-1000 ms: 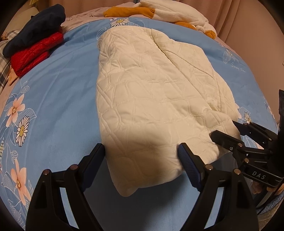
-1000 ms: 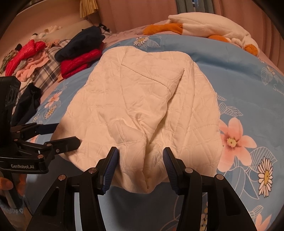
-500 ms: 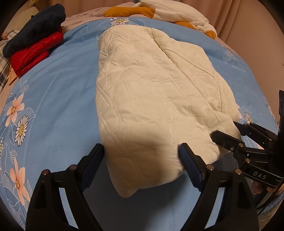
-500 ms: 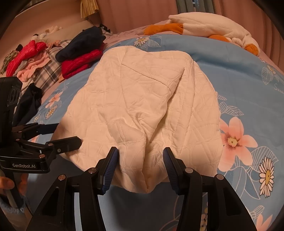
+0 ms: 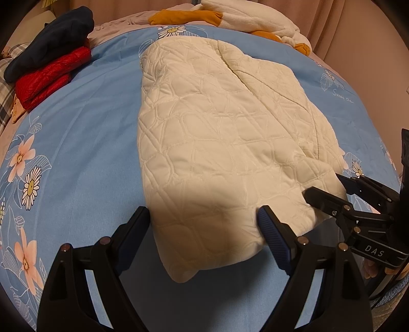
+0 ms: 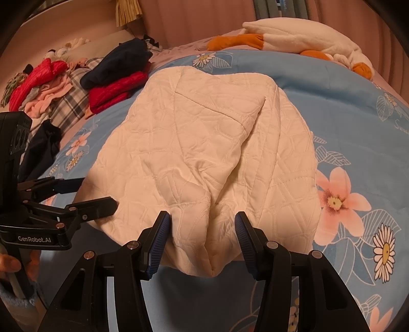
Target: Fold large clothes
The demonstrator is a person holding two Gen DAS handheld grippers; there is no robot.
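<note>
A cream quilted jacket [image 5: 225, 143] [image 6: 204, 143] lies partly folded on the blue flowered bedspread [image 5: 76, 127], hem toward me. My left gripper [image 5: 203, 219] stands open and wide, straddling the hem's left corner: one finger is beside the fabric, the other rests on it. In the right wrist view the left gripper [image 6: 97, 191] shows at the jacket's left edge. My right gripper [image 6: 202, 222] is shut on a puckered bunch of the hem near the right corner, both pads against the cloth. In the left wrist view the right gripper [image 5: 323, 185] shows at the jacket's right corner.
Folded red and navy garments [image 5: 51, 69] [image 6: 117, 76] are stacked at the far left. A white and orange plush toy [image 5: 242, 18] lies along the far edge. Loose clothes [image 6: 46, 84] are heaped on a plaid cloth, with a dark garment [image 6: 41, 150] below them.
</note>
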